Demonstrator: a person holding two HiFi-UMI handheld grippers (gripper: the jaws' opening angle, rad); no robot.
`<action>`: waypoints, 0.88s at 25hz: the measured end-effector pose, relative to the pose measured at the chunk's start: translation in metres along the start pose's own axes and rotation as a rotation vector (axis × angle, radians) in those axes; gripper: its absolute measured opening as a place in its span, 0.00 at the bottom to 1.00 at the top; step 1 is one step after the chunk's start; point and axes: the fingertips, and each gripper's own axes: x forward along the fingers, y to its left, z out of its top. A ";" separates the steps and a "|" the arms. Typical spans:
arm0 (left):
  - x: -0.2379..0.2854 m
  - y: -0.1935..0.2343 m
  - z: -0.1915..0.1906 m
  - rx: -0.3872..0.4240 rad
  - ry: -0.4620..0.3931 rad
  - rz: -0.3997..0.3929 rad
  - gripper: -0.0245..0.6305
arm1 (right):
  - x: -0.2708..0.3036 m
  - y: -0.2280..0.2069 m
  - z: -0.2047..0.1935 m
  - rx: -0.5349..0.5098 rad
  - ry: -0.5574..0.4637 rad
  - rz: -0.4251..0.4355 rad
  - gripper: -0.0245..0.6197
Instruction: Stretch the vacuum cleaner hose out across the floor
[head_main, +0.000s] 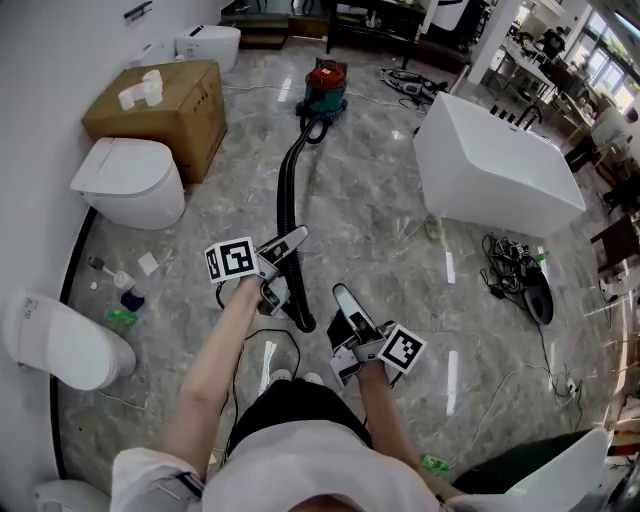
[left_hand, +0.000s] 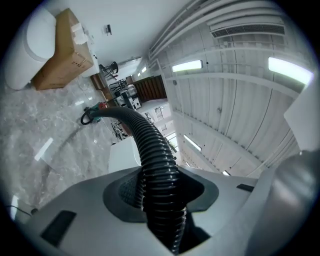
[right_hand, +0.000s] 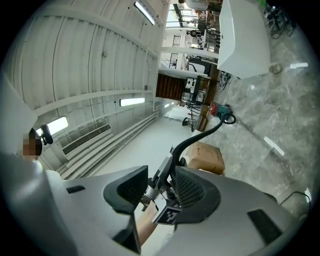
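**Marble floor (head_main: 380, 200), hose (head_main: 288, 190) in left claw (head_main: 288, 243)**

From the red vacuum (head_main: 325, 85) far ahead, the black hose runs over the floor between a box (head_main: 165, 110) and a bathtub (head_main: 495, 165) toward the person. The left claw is clamped on it near its free end. The right claw (head_main: 350, 305), jaws apart, holds nothing, just beside.

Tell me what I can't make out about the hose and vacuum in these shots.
- Hose free end: in the left gripper view it runs down through the left gripper and off the bottom edge.
- Joint between hose and vacuum: too small in every view to tell how it is attached.
- Floor around the feet: in the head view the person's torso covers it.
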 end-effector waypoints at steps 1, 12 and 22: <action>0.000 -0.001 -0.002 0.021 0.015 0.008 0.30 | 0.000 -0.001 0.000 -0.001 0.000 -0.002 0.31; 0.003 -0.012 -0.032 0.295 0.209 0.065 0.30 | -0.004 -0.008 0.005 -0.022 -0.021 -0.037 0.31; 0.007 -0.011 -0.053 0.492 0.316 0.105 0.30 | -0.008 -0.012 0.010 -0.027 -0.036 -0.046 0.31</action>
